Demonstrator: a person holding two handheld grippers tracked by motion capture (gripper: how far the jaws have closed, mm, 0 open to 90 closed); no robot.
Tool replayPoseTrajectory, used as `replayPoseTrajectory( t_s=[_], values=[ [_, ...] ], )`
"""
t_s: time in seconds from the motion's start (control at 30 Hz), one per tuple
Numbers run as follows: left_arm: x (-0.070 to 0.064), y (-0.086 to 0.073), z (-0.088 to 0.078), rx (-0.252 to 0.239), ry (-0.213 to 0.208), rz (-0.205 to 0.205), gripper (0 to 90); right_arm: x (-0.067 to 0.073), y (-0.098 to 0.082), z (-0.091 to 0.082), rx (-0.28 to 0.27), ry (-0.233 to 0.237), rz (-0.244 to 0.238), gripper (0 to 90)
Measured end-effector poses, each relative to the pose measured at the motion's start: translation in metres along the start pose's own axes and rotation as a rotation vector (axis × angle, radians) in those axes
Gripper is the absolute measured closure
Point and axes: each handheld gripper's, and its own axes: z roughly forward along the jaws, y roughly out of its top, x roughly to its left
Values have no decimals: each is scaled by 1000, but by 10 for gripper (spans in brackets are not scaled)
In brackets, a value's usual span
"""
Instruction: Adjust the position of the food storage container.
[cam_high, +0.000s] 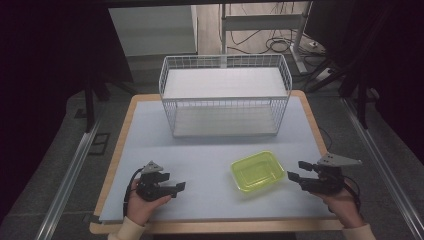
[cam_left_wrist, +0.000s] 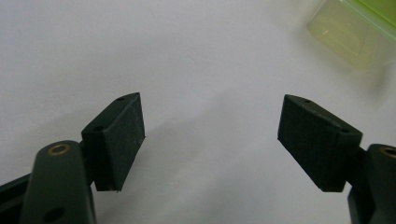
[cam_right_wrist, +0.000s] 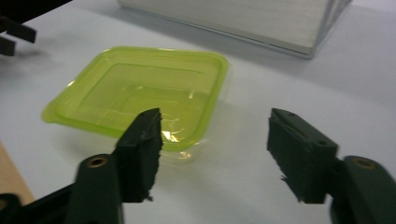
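step: approach tray | green tray (cam_high: 257, 171) on table (cam_high: 210, 150), near-right, before wire basket (cam_high: 225, 95) | right gripper (cam_high: 296, 178) open, empty, just right of it | left gripper (cam_high: 178, 189) open, empty | you: straddle the near rim squarely, then close.

A white wire basket (cam_high: 225, 95) stands at the far middle of the bench (cam_high: 150, 145), which has a pale blue-grey top edged in light wood. A flat white board seems to line the basket's bottom. Beyond the bench, on the floor, a metal frame leg (cam_high: 297, 40) rises among loose dark cables (cam_high: 277, 45). Metal rails (cam_high: 70, 175) run along both sides.
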Motion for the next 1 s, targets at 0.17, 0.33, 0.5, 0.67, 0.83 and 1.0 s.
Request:
replayPoseTrajectory(
  t_s=[0.17, 0.33, 0.5, 0.67, 0.83, 1.0],
  values=[
    [0, 0, 0, 3, 2, 0, 223, 10, 9, -9, -13, 15, -35, 620],
    [0, -1, 0, 3, 2, 1, 223, 22, 14, -13, -2, 89, -55, 882],
    [0, -1, 0, 2, 2, 4, 223, 33, 15, -11, 22, 131, -89, 900],
    [-1, -1, 0, 1, 1, 6, 223, 48, 9, -6, 48, 158, -107, 900],
    [-1, 0, -1, 0, -1, 9, 223, 66, -2, 2, 96, 177, -152, 900],
    [-3, -1, 0, 3, -4, 16, 223, 78, -8, 9, 125, 189, -181, 900]
  ],
)
